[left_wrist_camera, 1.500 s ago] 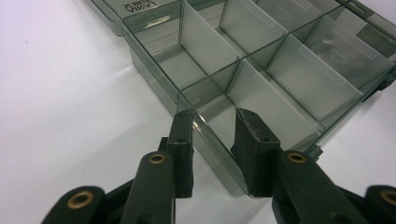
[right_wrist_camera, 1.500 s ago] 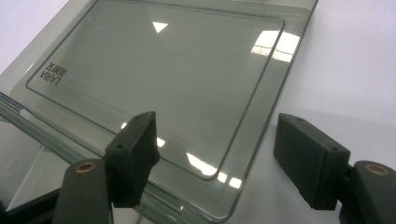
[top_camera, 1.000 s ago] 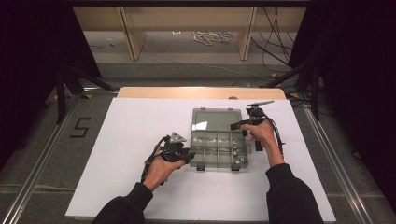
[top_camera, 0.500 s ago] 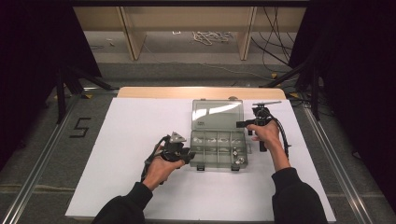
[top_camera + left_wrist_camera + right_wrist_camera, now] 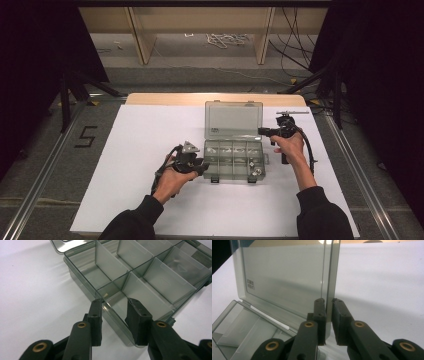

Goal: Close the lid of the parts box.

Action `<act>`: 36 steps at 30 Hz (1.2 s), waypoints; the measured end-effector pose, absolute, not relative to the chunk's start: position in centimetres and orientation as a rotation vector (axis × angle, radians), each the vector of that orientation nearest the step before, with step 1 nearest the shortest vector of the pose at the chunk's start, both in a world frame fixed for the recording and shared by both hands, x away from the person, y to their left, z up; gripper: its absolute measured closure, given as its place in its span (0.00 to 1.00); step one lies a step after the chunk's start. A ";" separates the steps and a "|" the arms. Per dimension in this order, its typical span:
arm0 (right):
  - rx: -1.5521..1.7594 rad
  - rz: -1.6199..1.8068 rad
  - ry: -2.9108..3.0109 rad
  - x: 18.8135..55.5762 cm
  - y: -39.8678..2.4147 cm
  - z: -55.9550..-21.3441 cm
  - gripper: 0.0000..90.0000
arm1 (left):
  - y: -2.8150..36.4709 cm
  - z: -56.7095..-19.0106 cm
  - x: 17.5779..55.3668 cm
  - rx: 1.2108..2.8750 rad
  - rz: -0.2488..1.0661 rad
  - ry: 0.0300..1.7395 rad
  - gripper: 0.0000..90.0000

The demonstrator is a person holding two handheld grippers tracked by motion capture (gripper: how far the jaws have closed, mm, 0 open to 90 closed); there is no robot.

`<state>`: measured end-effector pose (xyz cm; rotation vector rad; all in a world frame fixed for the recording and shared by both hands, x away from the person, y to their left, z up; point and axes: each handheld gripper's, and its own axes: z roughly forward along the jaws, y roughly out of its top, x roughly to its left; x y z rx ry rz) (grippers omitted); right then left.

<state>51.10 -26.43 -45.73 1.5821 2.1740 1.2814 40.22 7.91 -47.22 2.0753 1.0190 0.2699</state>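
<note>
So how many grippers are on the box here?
2. The left gripper straddles the box's left wall; the right gripper, jaws just closed further, pinches the upright lid's right edge.

a white sheet (image 5: pixel 150 150) covers the table in mid frame. a painted "5" (image 5: pixel 85 136) marks the floor at left. a pale cord (image 5: pixel 222 38) lies at top centre.

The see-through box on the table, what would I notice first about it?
The clear plastic box sits in the middle of the white table with its lid standing up. The right gripper has just been closing its fingers on the lid's side edge. The left gripper straddles the box's near corner wall.
</note>
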 end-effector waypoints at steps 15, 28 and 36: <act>1.370 1.280 2.145 49.6 -26.3 -45.8 0.93 | 8.1 -47.2 40.4 2.057 0.247 1.022 0.73; 1.231 1.263 2.108 48.9 -25.9 -46.1 0.93 | 8.3 -47.3 40.6 2.050 0.225 1.022 0.72; 1.199 1.284 2.088 48.5 -26.0 -46.4 0.93 | 8.3 -47.3 40.7 2.058 0.234 1.010 0.72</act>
